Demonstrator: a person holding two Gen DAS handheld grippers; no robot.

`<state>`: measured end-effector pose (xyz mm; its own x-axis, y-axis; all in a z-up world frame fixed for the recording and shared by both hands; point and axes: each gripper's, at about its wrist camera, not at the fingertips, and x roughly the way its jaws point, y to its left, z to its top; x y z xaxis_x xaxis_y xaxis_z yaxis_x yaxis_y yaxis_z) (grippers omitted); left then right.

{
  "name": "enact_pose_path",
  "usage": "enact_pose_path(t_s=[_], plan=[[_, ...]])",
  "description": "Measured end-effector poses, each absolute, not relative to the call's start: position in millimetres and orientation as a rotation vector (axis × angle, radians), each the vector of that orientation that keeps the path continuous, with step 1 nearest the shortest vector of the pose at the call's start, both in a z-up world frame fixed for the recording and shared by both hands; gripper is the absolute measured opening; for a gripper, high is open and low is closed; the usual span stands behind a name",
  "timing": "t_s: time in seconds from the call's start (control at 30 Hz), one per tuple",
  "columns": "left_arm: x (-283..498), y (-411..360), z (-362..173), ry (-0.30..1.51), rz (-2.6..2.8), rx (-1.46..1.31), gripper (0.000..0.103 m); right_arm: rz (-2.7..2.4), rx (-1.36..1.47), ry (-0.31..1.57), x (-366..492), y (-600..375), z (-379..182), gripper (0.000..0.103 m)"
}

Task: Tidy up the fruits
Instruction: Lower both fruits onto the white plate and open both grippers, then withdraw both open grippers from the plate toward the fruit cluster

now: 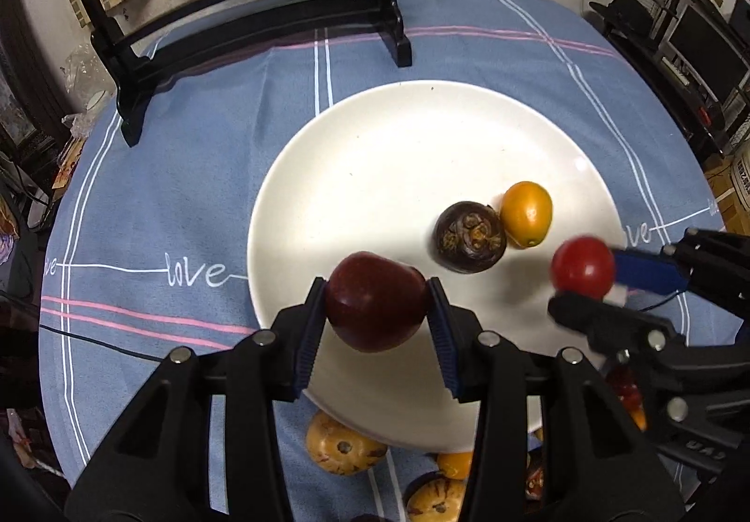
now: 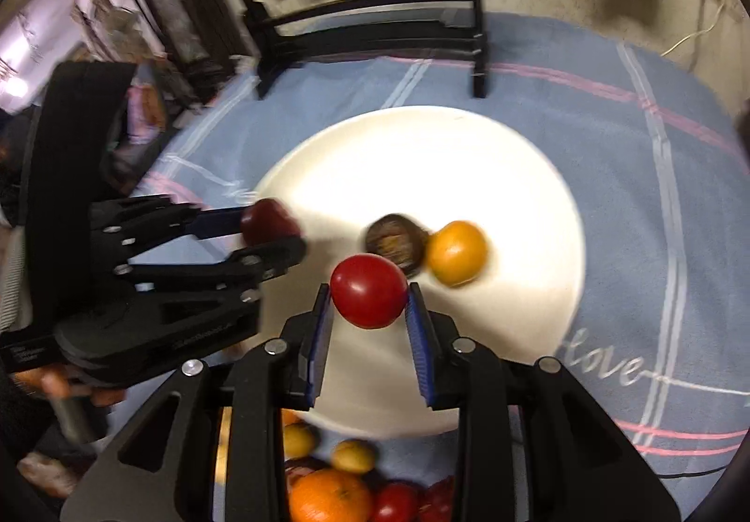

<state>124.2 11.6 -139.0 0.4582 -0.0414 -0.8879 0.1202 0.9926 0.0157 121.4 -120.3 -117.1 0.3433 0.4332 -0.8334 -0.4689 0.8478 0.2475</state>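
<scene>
At the far left, the left gripper is holding a dark red apple-like fruit between its blue pads, the jaws parted only as wide as the fruit and pressing on both of its flanks. It is hanging over the near-left rim of the white plate, which is sitting on a blue checked tablecloth.

Moving rightward, a dark brown mangosteen and an orange kumquat-like fruit are already lying on the plate, touching one another. Further right, the right gripper is clamping a small red tomato, its jaws nearly closed around it, just beside the mangosteen and above the plate's near half.

More fruit is waiting off the plate at the near edge (partly hidden behind the gripper bodies, so the count is unclear).

The risks from here are judgements. Both fruits are round and smooth, so a release from any height is likely to send them rolling across the shallow plate, possibly over its rim. The tomato is hovering close to the mangosteen, so lowering it could nudge the pair already placed. The two grippers are also working near each other, and a careless approach could make them collide.
</scene>
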Motion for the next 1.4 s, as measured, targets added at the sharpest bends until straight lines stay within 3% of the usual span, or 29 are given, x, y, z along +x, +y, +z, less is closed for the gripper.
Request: enact_pose_path(t_s=[0.07, 0.23, 0.27, 0.3, 0.33, 0.73, 1.1, 1.4], plan=[[127.7, 11.0, -141.0, 1.084, -0.087, 0.087, 0.058, 0.582, -0.027, 1.094, 126.9, -120.3, -122.2, 0.033], [133.6, 12.4, -136.8, 1.067, -0.085, 0.093, 0.064, 0.555, 0.006, 1.090, 131.3, -130.1, -122.8, 0.037], [133.8, 13.1, -135.7, 1.065, -0.086, 0.089, 0.064, 0.557, 0.015, 1.087, 131.1, -132.1, -121.6, 0.042], [133.9, 14.0, -135.0, 1.067, -0.088, 0.084, 0.064, 0.564, 0.021, 1.086, 130.4, -133.5, -120.3, 0.060], [133.8, 15.5, -133.4, 1.065, -0.079, 0.081, 0.064, 0.545, 0.015, 1.056, 127.9, -135.7, -115.8, 0.062], [70.5, 71.5, -96.0, 0.991, -0.025, 0.029, 0.067, 0.542, -0.020, 0.980, 54.6, -178.9, -77.2, 0.062], [-21.2, 106.3, -122.2, 1.058, -0.033, 0.045, 0.069, 0.634, -0.070, 1.175, -65.7, -160.4, -135.4, 0.062], [-55.8, 108.3, -129.6, 1.084, -0.061, 0.041, 0.072, 0.574, 0.015, 1.227, -58.7, -147.5, -161.1, 0.062]])
